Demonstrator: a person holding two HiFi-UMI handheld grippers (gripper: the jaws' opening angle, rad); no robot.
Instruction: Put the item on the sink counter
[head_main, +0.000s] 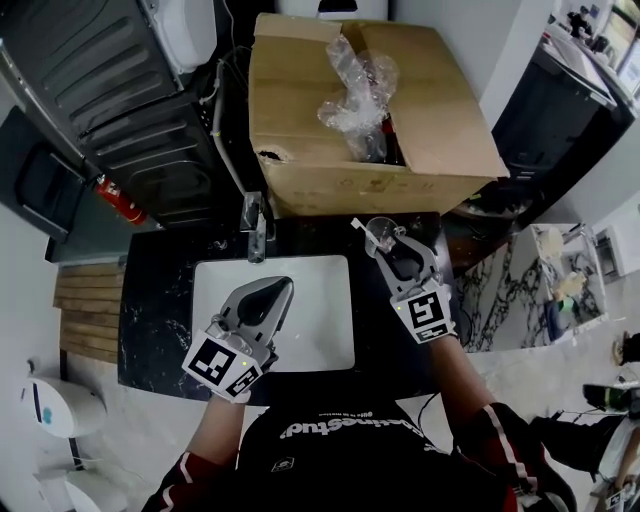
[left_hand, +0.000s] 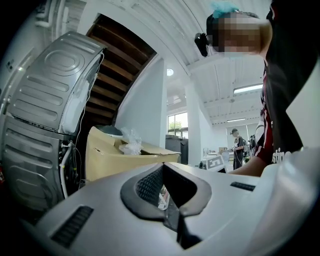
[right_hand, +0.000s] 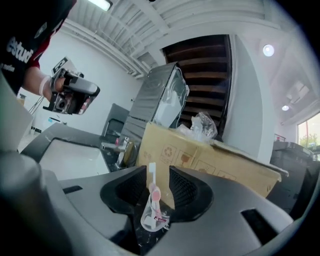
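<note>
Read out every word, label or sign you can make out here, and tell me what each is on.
"estud": white print on the person's shirt, cut off at both ends.
Recycling sign and other handling symbols: on the cardboard box, no words.
Square markers: black-and-white patterns, no letters.
Small label on the wrapped item: too small to read.

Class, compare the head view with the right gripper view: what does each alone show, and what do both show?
Only the head view: the red fire extinguisher and the wooden slats. Only the right gripper view: the round ceiling lamp. Both: the cardboard box, the white sink, the left gripper, and the small clear item between the right gripper's open jaws.
</note>
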